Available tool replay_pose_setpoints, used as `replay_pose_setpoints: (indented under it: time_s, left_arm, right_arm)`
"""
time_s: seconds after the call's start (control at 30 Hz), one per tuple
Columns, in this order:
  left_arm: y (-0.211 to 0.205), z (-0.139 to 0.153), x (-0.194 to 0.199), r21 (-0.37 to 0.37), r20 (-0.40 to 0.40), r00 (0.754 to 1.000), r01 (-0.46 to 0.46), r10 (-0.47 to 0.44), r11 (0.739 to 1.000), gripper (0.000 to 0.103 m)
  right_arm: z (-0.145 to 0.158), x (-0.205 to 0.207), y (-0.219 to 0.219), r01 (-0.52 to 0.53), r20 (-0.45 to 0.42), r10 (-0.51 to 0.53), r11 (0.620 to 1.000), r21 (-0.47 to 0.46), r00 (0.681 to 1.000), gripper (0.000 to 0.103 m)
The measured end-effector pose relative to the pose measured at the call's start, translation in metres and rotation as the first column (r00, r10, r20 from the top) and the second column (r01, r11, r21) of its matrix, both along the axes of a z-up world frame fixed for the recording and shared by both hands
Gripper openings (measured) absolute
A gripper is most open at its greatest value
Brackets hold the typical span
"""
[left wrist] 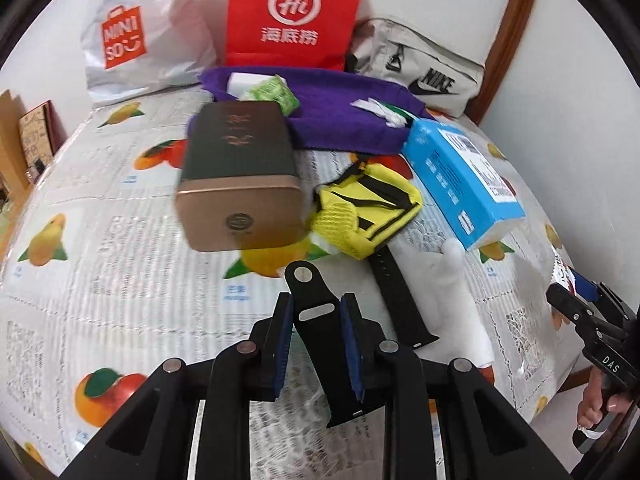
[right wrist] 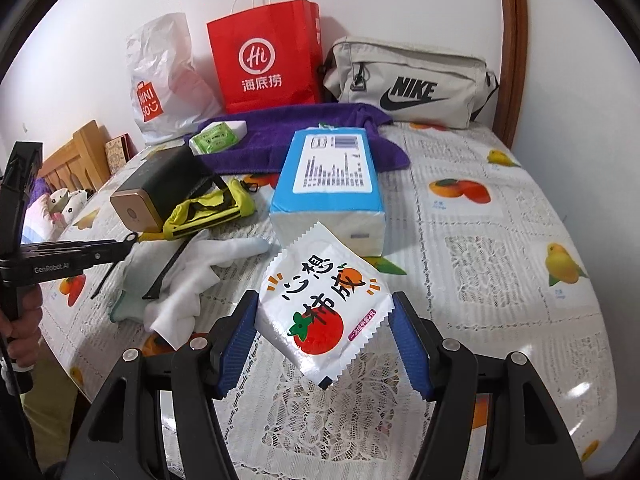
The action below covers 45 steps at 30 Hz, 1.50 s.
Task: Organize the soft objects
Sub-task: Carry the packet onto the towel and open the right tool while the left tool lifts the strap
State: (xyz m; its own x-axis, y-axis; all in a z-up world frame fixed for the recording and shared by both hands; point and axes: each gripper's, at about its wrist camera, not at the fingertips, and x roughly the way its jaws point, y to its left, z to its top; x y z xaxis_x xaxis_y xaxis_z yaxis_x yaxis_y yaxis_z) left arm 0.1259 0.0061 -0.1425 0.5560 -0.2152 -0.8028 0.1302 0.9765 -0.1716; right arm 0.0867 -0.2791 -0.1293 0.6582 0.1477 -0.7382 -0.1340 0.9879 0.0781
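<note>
My left gripper is shut on a black watch strap piece, held above the table. A second black strap lies on the cloth beside a white glove. My right gripper is shut on a white snack packet with a tomato print, held just above the table. A yellow mesh pouch lies mid-table, also in the right wrist view. A purple towel lies at the back, also in the right wrist view.
A dark box with a gold end and a blue tissue pack flank the pouch. A Miniso bag, a red paper bag and a grey Nike bag stand against the wall. Green packets lie on the towel.
</note>
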Motion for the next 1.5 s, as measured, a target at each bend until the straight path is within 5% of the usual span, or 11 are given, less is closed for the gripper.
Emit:
replay_pose_setpoints:
  time_s: [0.77,1.5]
  left_arm:
    - [0.035,0.074,0.035,-0.054,0.116,0.99,-0.07,0.075,0.996,0.023]
    - [0.018,0.077,0.146,-0.036,0.1,0.993,-0.055,0.058,0.998,0.023]
  right_arm:
    - [0.078,0.049,0.019,-0.039,0.116,0.039,0.999,0.001,0.993,0.065]
    - [0.079,0.169,0.032,-0.085,0.091,0.082,0.996,0.025,0.992,0.065]
